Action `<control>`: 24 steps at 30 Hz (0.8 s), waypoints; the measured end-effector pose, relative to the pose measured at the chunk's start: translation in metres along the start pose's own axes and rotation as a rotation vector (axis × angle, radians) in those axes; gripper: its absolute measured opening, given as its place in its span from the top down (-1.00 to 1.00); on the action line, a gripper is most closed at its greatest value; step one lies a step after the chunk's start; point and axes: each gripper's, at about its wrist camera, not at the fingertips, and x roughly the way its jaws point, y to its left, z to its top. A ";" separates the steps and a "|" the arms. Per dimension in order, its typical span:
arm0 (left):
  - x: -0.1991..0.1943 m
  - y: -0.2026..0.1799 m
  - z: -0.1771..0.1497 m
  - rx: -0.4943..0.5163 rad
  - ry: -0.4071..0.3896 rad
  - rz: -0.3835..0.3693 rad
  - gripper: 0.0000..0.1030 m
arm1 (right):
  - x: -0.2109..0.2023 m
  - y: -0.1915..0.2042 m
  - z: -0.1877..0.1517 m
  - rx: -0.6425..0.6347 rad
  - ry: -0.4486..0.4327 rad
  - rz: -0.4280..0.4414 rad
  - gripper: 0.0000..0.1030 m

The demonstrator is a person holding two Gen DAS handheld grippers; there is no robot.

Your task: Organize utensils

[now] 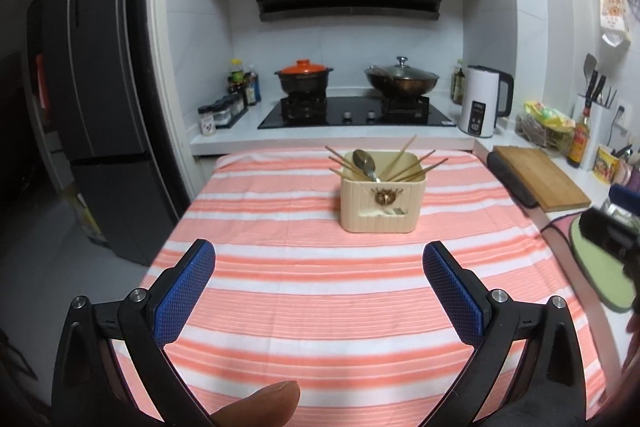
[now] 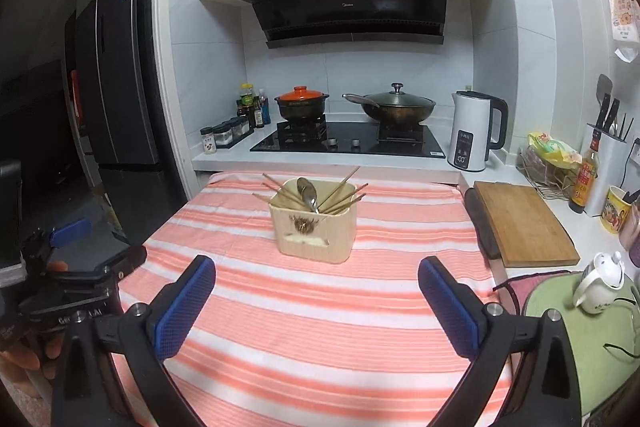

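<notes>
A cream utensil holder (image 1: 382, 194) stands on the striped pink cloth (image 1: 312, 291) toward the far side. Several wooden chopsticks (image 1: 412, 169) and a metal spoon (image 1: 365, 163) stick out of it. My left gripper (image 1: 319, 259) is open and empty, well short of the holder. In the right wrist view the holder (image 2: 313, 225) with its chopsticks (image 2: 340, 195) and spoon (image 2: 307, 193) sits ahead, slightly left. My right gripper (image 2: 317, 273) is open and empty. The left gripper (image 2: 80, 255) shows at that view's left edge.
A wooden cutting board (image 2: 524, 223) lies right of the cloth. A green mat (image 2: 560, 311) with a white teapot (image 2: 600, 281) is at the near right. Behind are the stove (image 1: 356, 111), two pots, a white kettle (image 1: 482, 101) and spice jars (image 1: 224, 111). A fridge (image 1: 96, 99) stands left.
</notes>
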 end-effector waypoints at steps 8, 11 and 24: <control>-0.032 0.004 -0.006 0.011 -0.021 0.020 -1.00 | -0.021 0.019 -0.010 -0.033 -0.016 0.014 -1.00; -0.039 0.005 -0.007 0.013 -0.029 0.020 -1.00 | -0.027 0.024 -0.011 -0.039 -0.023 0.020 -1.00; -0.044 0.004 -0.006 0.018 -0.030 0.006 -1.00 | -0.040 0.032 -0.010 -0.052 -0.043 0.022 -1.00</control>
